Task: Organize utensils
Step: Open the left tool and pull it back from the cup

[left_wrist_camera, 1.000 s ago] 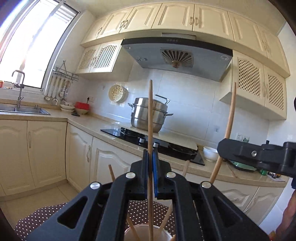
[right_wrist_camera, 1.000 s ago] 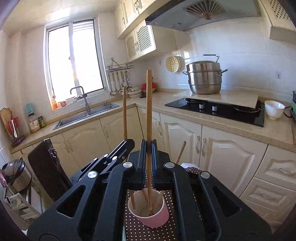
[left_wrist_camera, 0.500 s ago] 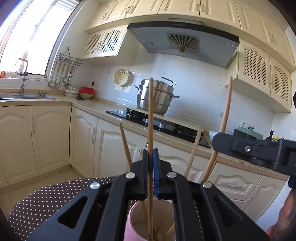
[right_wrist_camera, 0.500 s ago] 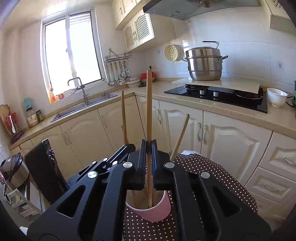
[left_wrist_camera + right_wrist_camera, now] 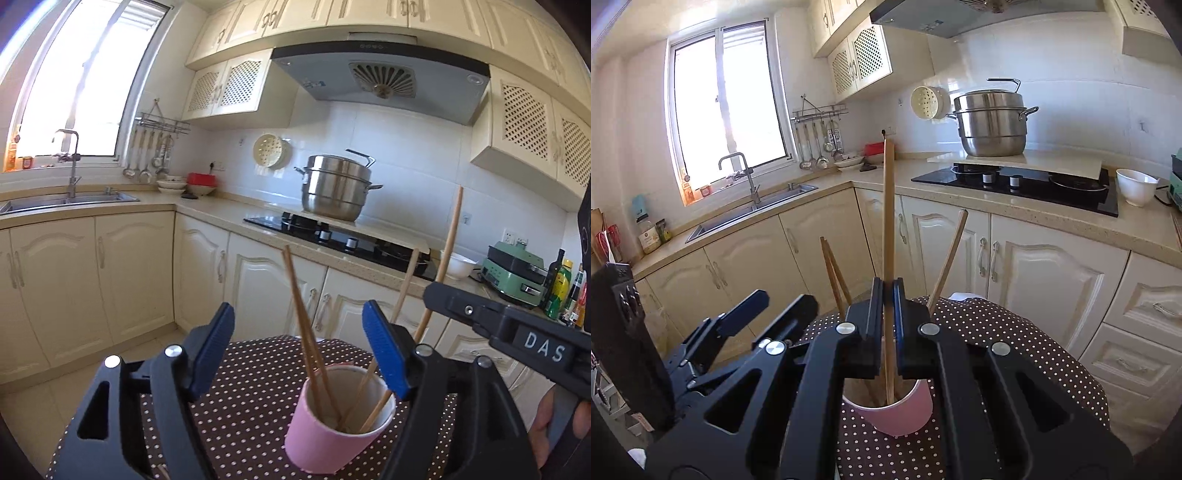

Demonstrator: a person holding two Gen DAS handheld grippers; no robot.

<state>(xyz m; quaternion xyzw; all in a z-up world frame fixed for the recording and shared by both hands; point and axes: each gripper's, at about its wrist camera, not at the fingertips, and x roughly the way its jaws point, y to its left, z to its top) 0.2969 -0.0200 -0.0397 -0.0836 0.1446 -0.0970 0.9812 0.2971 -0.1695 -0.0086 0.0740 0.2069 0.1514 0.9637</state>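
Observation:
A pink cup stands on a brown dotted tablecloth and holds several wooden chopsticks. My left gripper hangs just above the cup's near side, its jaws opening. A pair of chopsticks leans between the blue pads, touched by neither. My right gripper is shut on one upright chopstick, whose lower end is inside the cup. That gripper also shows at the right of the left wrist view as a black right gripper. Another chopstick leans to the right.
Cream cabinets and a counter run behind the table, with a sink, a black hob, a steel pot, a white bowl, a green appliance and bottles. A person's hand shows at the lower right.
My left gripper has opened and let go of its chopstick, which now leans in the cup beside another. My right gripper has sunk a little, still shut on its chopstick.

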